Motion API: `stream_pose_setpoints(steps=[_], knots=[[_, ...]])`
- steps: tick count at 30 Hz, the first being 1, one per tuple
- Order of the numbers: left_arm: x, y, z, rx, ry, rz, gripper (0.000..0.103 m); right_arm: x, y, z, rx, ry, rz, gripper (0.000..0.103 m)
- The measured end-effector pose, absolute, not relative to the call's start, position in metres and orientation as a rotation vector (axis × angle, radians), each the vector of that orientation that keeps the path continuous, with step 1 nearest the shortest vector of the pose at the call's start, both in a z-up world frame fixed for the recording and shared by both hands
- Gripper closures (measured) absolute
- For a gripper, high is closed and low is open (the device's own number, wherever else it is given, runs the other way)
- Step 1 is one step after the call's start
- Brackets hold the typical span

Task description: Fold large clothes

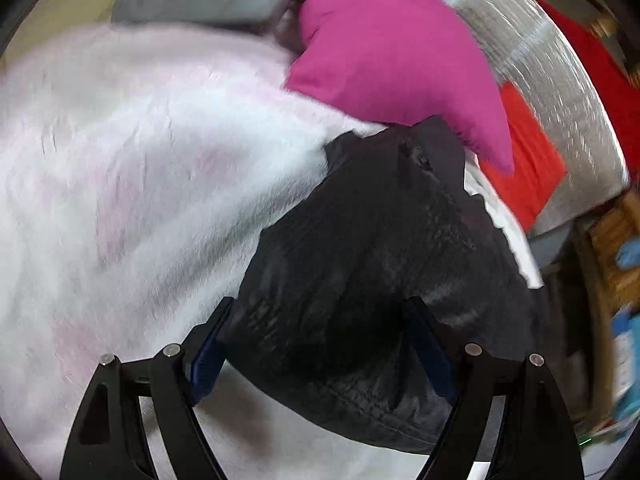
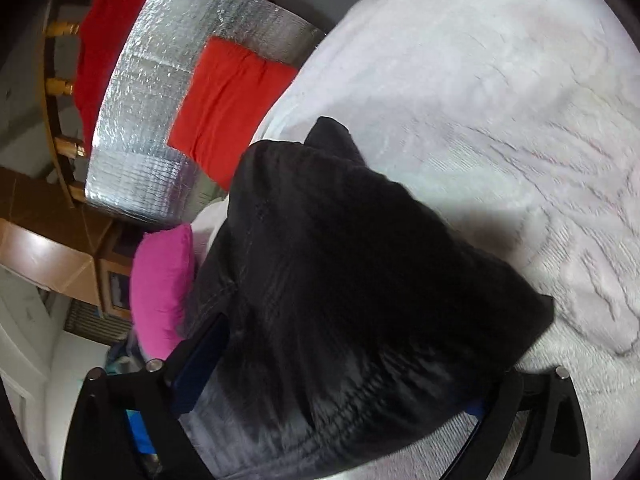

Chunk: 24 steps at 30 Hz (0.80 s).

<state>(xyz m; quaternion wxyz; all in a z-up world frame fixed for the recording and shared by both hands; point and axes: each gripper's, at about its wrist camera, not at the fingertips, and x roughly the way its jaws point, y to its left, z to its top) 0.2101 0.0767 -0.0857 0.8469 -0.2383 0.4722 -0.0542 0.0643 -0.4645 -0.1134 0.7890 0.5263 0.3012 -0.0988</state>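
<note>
Both grippers — left gripper (image 1: 320, 344) and right gripper (image 2: 348, 376) — have fingers spread wide, clamping nothing, with the black garment (image 1: 372, 264) lying bunched between each pair on the white fleece blanket (image 1: 140, 152). I judge its long axis runs away from me toward the pink pillow (image 1: 392, 48) — neither hand clearly nearer.

I see the folded garment (image 1: 360, 248) lying on the fuzzy blanket (image 1: 140, 160), between my left gripper's (image 1: 320, 344) fingers. Behind it a pillow (image 1: 392, 48) rests on the blanket, beside the foil-covered roll (image 1: 560, 92).
</note>
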Motion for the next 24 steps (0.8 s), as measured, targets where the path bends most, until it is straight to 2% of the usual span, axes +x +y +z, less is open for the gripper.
stream_pose_setpoints(steps=[4, 7, 9, 11, 24], knots=[[0.215, 0.056, -0.078, -0.28, 0.911, -0.079, 0.019, 0.068, -0.456, -0.111, 1.016, 0.656, -0.207, 0.003], [0.216, 0.051, -0.077, -0.196, 0.873, -0.063, 0.019, 0.064, -0.451, -0.11, 0.955, 0.663, -0.235, 0.012], [0.212, 0.051, -0.075, -0.153, 0.852, -0.054, 0.019, 0.062, -0.452, -0.112, 0.947, 0.657, -0.253, 0.023], [0.212, 0.046, -0.075, -0.105, 0.83, -0.045, 0.019, 0.058, -0.455, -0.114, 0.949, 0.651, -0.263, 0.026], [0.206, 0.038, -0.071, -0.02, 0.788, -0.034, 0.019, 0.062, -0.447, -0.112, 0.862, 0.628, -0.257, 0.026]])
